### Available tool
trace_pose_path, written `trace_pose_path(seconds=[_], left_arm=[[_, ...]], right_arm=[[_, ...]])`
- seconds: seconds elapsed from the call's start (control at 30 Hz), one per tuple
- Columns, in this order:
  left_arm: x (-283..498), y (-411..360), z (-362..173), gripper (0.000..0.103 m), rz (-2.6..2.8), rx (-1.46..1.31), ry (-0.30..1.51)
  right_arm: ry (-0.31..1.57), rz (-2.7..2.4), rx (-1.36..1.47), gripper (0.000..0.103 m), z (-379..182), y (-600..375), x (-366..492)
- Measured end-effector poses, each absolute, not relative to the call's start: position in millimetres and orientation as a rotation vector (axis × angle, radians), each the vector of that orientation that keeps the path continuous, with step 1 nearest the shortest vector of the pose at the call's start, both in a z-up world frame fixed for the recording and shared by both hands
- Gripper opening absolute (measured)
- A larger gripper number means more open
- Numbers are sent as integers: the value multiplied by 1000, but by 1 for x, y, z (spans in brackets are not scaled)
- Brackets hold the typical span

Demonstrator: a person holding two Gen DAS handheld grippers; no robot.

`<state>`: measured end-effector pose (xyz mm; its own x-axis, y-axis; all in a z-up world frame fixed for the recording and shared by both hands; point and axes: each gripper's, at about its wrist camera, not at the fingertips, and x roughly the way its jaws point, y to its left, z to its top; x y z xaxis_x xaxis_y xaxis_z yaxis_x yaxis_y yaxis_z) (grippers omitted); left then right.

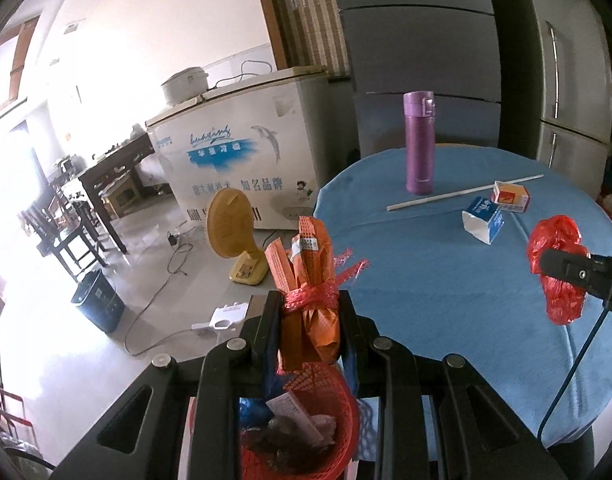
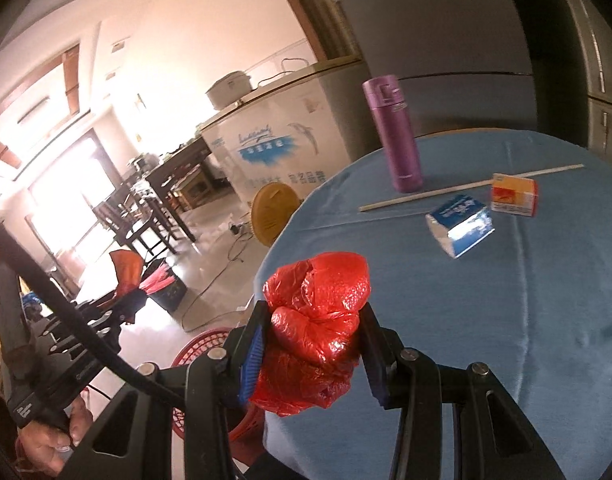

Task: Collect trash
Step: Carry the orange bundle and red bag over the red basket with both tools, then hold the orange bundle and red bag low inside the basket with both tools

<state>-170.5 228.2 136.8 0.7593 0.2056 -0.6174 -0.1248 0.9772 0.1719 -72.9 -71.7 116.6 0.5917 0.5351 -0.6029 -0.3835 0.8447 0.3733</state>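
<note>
Closest to the left wrist camera, the left gripper clamps an orange paper bundle bound with red plastic string, its fingers pressed against both sides. Directly below it sits a red mesh basket on the floor, already holding scraps of paper and wrappers. Beside the table's near edge, the right gripper squeezes a crumpled red plastic bag between its two fingers, holding it above the cloth.

Beyond both grippers spreads a round table covered with a blue cloth. Farther across that cloth lie a blue-and-white carton on its side and, just behind it, a small orange-and-white box. A thin pale stick lies across the cloth behind them, and a purple thermos stands upright near the far edge.

Past the table, on the pale tiled floor, stand a yellow fan with trailing cables and a dark bin. Behind the fan sits a white chest freezer with a dolphin print and a cooker on top. Grey refrigerators rise behind the table, and a dark wooden table with chairs stands toward bright windows at left.
</note>
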Motion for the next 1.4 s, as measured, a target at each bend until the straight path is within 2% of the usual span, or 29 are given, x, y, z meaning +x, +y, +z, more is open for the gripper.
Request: trace_pose_path(seconds=[0.33,0.67,1.4], left_arm=[[-187,235,119,28,176,107,726],[-216,242,124,28,192,119,709],[-250,259,138,28,241,104,661]], right_arm=[[829,598,204,46,89,-47,-94],[862,677,218,46,78,-21,-114],[828,759,192,46,89,9,-141]])
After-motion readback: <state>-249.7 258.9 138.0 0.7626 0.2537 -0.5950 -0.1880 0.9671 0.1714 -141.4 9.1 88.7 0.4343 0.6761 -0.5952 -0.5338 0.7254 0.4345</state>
